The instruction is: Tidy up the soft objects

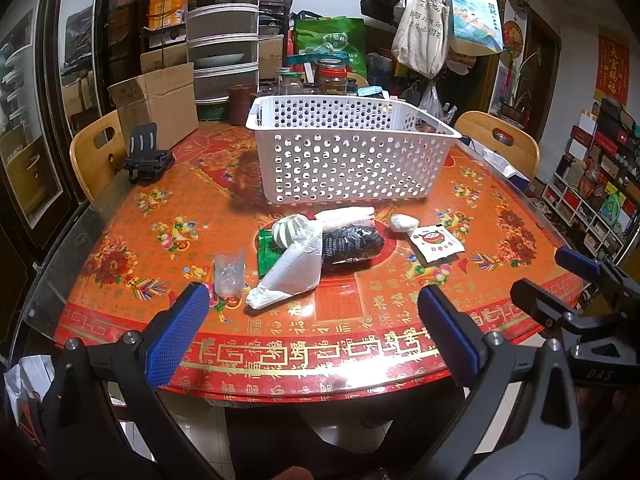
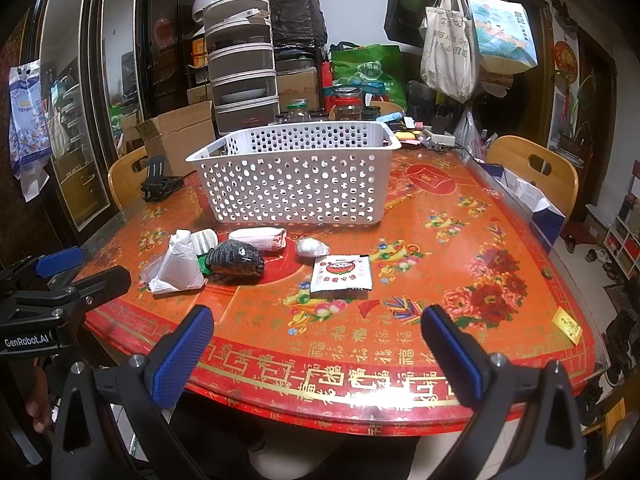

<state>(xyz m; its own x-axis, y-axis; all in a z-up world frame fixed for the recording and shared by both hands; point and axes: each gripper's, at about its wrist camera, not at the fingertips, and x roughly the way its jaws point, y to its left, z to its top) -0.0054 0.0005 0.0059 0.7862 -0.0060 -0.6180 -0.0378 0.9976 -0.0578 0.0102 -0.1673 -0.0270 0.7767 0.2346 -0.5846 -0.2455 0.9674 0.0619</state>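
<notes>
Soft white paper bundle (image 1: 294, 266) — beyond the left gripper (image 1: 310, 316) fingers, both pairs spread wide, untouched — right gripper (image 2: 316, 340) likewise.

Basket (image 2: 294, 172) sits at 12 on the table (image 2: 440, 280), soft stuff piled right in front of it: tissue (image 2: 176, 266) at 9, glove (image 2: 236, 258) middle, sachet (image 2: 341, 274) at 3.
</notes>
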